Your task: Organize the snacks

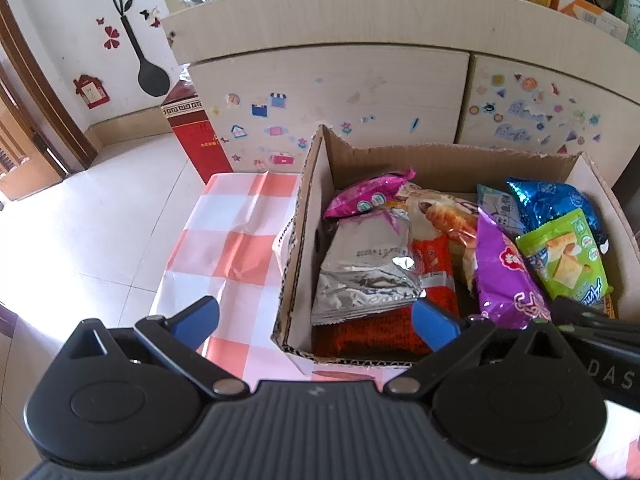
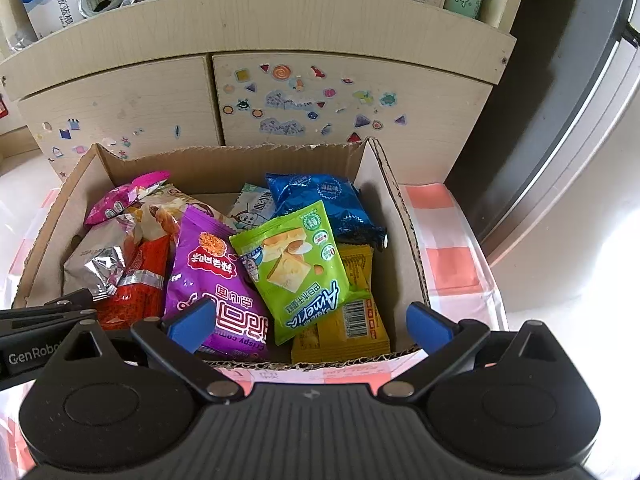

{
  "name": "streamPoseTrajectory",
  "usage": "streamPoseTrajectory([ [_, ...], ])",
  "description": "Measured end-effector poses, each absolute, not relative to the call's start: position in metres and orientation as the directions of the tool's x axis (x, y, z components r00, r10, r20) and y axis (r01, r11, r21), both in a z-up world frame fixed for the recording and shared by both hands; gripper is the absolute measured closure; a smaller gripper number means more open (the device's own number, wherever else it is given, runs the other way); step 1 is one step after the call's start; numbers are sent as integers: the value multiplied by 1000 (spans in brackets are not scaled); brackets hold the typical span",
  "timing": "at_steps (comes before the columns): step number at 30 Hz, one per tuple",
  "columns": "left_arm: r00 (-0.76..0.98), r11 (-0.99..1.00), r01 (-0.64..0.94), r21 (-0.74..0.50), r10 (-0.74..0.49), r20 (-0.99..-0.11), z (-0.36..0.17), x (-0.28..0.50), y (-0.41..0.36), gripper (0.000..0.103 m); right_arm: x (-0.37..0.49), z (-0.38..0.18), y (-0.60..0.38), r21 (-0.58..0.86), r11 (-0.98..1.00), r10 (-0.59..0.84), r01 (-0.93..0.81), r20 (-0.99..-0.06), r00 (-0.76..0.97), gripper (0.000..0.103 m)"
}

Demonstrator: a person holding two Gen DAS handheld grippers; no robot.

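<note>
A cardboard box (image 1: 304, 216) (image 2: 400, 216) on a checked cloth holds several snack bags. Among them are a silver foil bag (image 1: 364, 268) (image 2: 100, 260), a red pack (image 1: 432, 268) (image 2: 140, 288), a purple bag (image 1: 504, 276) (image 2: 212, 276), a green bag (image 1: 564, 252) (image 2: 296, 264), a blue bag (image 1: 552, 200) (image 2: 324, 200), a pink bag (image 1: 364, 196) (image 2: 120, 200) and yellow packs (image 2: 352, 320). My left gripper (image 1: 316, 320) hangs open over the box's near left corner. My right gripper (image 2: 310, 326) is open above the box's near edge. Neither holds anything.
A sticker-covered cabinet (image 1: 340, 80) (image 2: 320, 92) stands right behind the box, its top shelf crowded with items. A red carton (image 1: 196, 132) stands at the cabinet's left. The orange-and-white cloth (image 1: 232, 240) (image 2: 452, 264) lies bare beside the box. Tiled floor lies to the left.
</note>
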State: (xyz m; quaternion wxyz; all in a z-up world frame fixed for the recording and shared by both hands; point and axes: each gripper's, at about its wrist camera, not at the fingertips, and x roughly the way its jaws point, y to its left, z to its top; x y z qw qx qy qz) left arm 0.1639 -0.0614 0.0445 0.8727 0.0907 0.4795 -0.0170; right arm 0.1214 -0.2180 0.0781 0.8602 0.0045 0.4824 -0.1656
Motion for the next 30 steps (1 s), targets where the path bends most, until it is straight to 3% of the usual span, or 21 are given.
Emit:
streamPoseTrajectory([
  [30,548,977,134,166,67,-834,58,145,-55,3,107,87,-211,-144,960,-251,242,-826,505,0],
])
